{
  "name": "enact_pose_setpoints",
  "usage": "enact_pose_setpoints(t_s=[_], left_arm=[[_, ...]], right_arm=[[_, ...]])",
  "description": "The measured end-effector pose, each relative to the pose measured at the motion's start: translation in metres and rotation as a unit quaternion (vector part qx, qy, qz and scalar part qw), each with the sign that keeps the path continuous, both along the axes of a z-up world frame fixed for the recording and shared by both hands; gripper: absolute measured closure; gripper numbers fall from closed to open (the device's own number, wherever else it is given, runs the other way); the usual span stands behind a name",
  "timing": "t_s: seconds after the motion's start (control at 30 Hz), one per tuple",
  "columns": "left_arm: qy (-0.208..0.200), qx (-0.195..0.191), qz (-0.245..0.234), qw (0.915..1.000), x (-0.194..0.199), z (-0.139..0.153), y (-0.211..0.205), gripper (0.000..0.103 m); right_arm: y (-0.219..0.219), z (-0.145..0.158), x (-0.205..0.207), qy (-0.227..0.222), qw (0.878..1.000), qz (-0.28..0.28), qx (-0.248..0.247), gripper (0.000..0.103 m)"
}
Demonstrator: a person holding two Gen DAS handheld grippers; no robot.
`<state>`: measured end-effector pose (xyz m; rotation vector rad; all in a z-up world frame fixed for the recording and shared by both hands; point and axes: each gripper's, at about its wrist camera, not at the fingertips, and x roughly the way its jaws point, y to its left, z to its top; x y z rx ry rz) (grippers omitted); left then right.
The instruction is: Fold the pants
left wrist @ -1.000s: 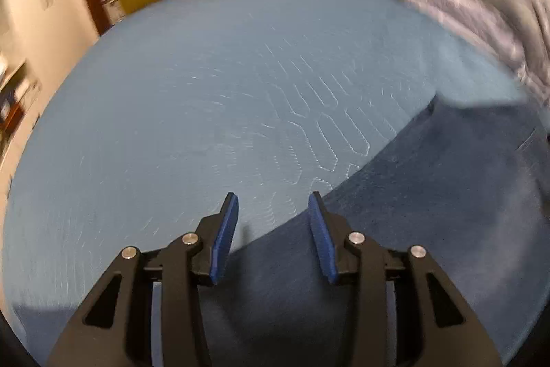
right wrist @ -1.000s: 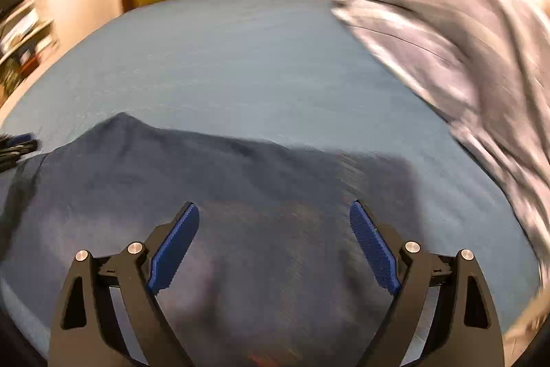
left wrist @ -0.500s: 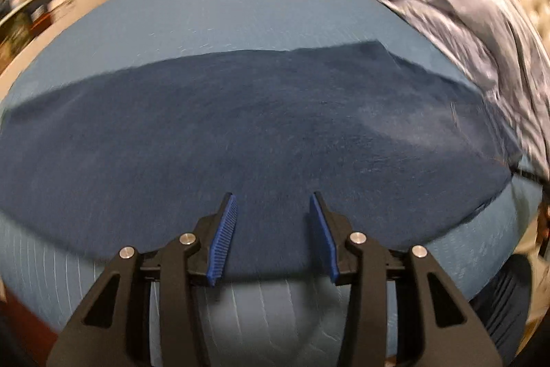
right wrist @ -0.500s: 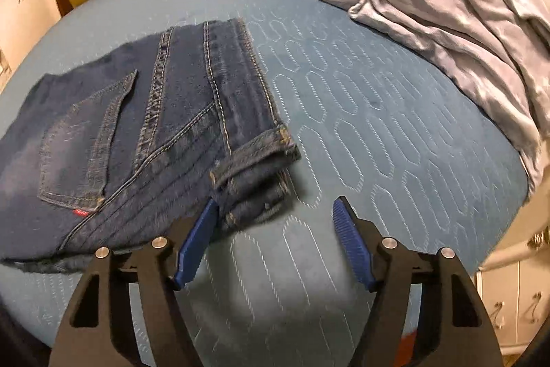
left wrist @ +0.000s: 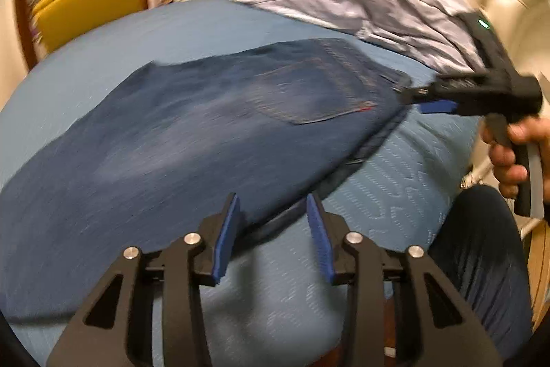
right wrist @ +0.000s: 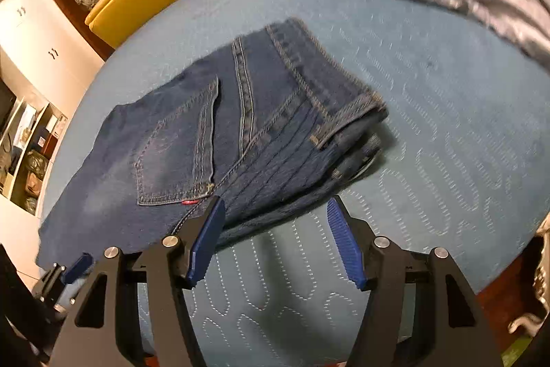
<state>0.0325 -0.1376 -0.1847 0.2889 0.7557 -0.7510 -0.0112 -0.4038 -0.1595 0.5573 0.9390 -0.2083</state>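
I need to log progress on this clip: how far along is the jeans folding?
Mostly done, it seems: the jeans lie folded in layers on the blue bed cover, back pocket up. Nothing is in hand: the left gripper and right gripper are both open at the near edge. Possibly one more fold or a tidy-up remains.
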Motion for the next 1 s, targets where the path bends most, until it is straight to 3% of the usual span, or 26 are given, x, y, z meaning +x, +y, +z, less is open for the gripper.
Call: enact_pose_setpoints(t_s=[0.1, 0.2, 0.27, 0.3, 0.4, 0.43, 0.47, 0.73, 1.0], left_arm=[[-0.022, 0.02, -0.024, 0.9993, -0.006, -0.006, -0.015, 0.062], [-0.03, 0.039, -0.037, 0.9981, -0.006, -0.014, -0.026, 0.063], [-0.036, 0.053, -0.034, 0.9974, -0.001, -0.019, -0.03, 0.072], [-0.033, 0.049, -0.032, 0.9978, 0.002, -0.019, -0.031, 0.072], [-0.028, 0.051, -0.041, 0.9975, 0.007, -0.019, -0.033, 0.087], [-0.029, 0.049, -0.044, 0.9974, 0.007, -0.016, -0.033, 0.096], [-0.03, 0.046, -0.043, 0.9976, 0.008, -0.013, -0.032, 0.098], [-0.026, 0.027, -0.052, 0.998, 0.012, 0.004, -0.024, 0.099], [-0.019, 0.008, -0.047, 0.9987, 0.016, 0.015, -0.016, 0.1]], right_arm=[[0.001, -0.008, 0.005, 0.004, 1.0, 0.0, 0.005, 0.042], [0.003, -0.016, 0.008, 0.013, 1.0, 0.004, -0.003, 0.05], [0.004, -0.014, 0.006, 0.01, 1.0, 0.005, -0.012, 0.056], [0.002, -0.013, 0.004, 0.008, 1.0, 0.007, -0.008, 0.056], [-0.001, -0.009, -0.01, 0.002, 1.0, 0.007, -0.002, 0.055], [-0.004, -0.008, -0.016, 0.0, 1.0, 0.004, 0.007, 0.054], [-0.008, -0.007, -0.021, -0.003, 1.0, -0.001, 0.021, 0.054], [-0.025, -0.004, -0.015, -0.031, 0.989, -0.03, 0.142, 0.054], [-0.027, -0.011, 0.007, -0.02, 0.982, -0.051, 0.178, 0.054]])
